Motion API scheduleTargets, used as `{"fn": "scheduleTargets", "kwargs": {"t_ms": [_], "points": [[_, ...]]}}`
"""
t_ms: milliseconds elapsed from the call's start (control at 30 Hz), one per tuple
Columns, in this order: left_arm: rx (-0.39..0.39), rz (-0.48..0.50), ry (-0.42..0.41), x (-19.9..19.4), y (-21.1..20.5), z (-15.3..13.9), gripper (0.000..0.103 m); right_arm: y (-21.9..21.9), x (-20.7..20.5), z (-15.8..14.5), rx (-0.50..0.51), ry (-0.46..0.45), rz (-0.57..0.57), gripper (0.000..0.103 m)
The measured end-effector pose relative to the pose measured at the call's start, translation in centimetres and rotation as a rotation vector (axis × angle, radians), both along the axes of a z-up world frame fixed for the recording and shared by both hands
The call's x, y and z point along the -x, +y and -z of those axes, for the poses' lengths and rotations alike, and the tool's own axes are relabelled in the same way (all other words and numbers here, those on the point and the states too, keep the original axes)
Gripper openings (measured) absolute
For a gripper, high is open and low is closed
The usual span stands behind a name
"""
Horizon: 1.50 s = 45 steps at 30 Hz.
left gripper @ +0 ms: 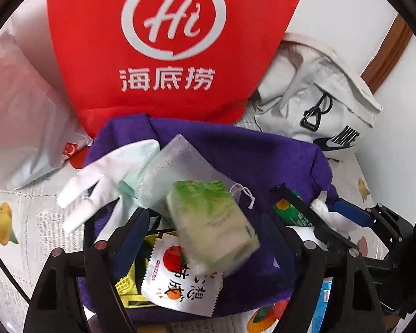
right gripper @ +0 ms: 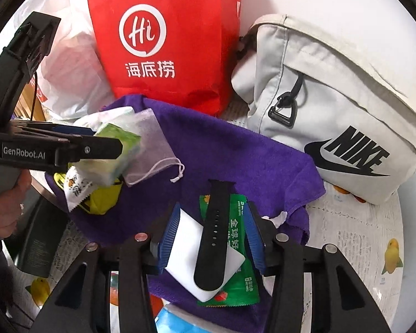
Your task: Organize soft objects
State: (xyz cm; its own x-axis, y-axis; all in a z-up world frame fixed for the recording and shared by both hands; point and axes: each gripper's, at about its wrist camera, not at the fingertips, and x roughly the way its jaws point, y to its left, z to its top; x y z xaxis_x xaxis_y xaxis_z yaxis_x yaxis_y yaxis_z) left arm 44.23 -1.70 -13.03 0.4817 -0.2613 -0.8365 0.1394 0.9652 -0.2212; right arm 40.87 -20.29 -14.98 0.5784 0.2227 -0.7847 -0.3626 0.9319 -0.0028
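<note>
- left gripper (left gripper: pixel 205 222) is standing wide, pads off the green tissue pack (left gripper: pixel 212 223), which is blurring as if dropping; pack is sitting between the jaws over the purple towel (left gripper: pixel 263 152), beside the mesh pouch (left gripper: pixel 177 166) and white glove (left gripper: pixel 97 186).
- for a clean release: letting the pack settle on the towel, lifting straight off, not dragging the ketchup sachet (left gripper: pixel 180 280).
- right gripper (right gripper: pixel 212 238) is unclenched around the black strap (right gripper: pixel 213 238), white card (right gripper: pixel 185 247) and green packet (right gripper: pixel 235 249); pads are looking clear of them.
- red bag (right gripper: pixel 166 41) and grey Nike bag (right gripper: pixel 332 97) are waiting behind.

The red bag (right gripper: pixel 166 41) reads "Hi 海底捞", the grey bag (right gripper: pixel 332 105) "NIKE", the left gripper (right gripper: pixel 97 149) seemingly "GenRobot.AI".
</note>
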Motion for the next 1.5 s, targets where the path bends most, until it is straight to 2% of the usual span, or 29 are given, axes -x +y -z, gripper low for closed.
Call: {"fn": "scheduleTargets", "kwargs": {"t_ms": [100,200,400,500,567,800,967,1067,1133,1233,1333,1500], "points": [[-0.010,-0.009,-0.005,0.6,0.2,-1.0,0.082,-0.1,0.6,-0.9,-0.013,-0.011,0.007,0.057],[-0.026,-0.015,-0.016,1.7,0.7,-2.0,0.082,-0.2,1.5,-2.0,-0.024,-0.031,0.014,0.060],[-0.048,-0.060,-0.056,5.5,2.5,-4.8,0.082,-0.3,4.3,-4.3,-0.036,-0.064,0.032,0.071],[-0.064,-0.116,-0.101,8.6,4.0,-6.6,0.083,-0.3,6.0,-5.4,-0.037,-0.084,0.037,0.076],[-0.068,-0.165,-0.128,10.6,5.1,-7.6,0.087,-0.3,7.5,-6.2,-0.036,-0.106,0.047,0.081],[0.027,-0.283,-0.255,19.8,8.8,-11.4,0.099,-0.6,14.4,-9.0,-0.045,-0.178,0.091,0.093],[-0.047,-0.315,-0.323,25.7,8.7,-12.9,0.099,-0.6,19.3,-10.2,-0.059,-0.194,0.130,0.096],[-0.027,-0.310,-0.341,28.8,8.8,-13.5,0.099,-0.4,22.5,-10.9,-0.038,-0.213,0.145,0.097],[-0.031,-0.313,-0.355,30.8,8.8,-13.8,0.099,-0.4,24.6,-11.5,-0.025,-0.241,0.159,0.102],[-0.089,-0.336,-0.373,33.3,8.4,-14.1,0.100,-0.7,27.4,-11.9,-0.013,-0.260,0.186,0.102],[-0.147,-0.340,-0.380,35.5,7.7,-14.2,0.100,-1.6,29.4,-11.7,-0.047,-0.243,0.214,0.102],[-0.180,-0.330,-0.398,38.2,6.5,-14.2,0.100,-3.1,32.1,-11.5,-0.116,-0.225,0.240,0.102]]}}
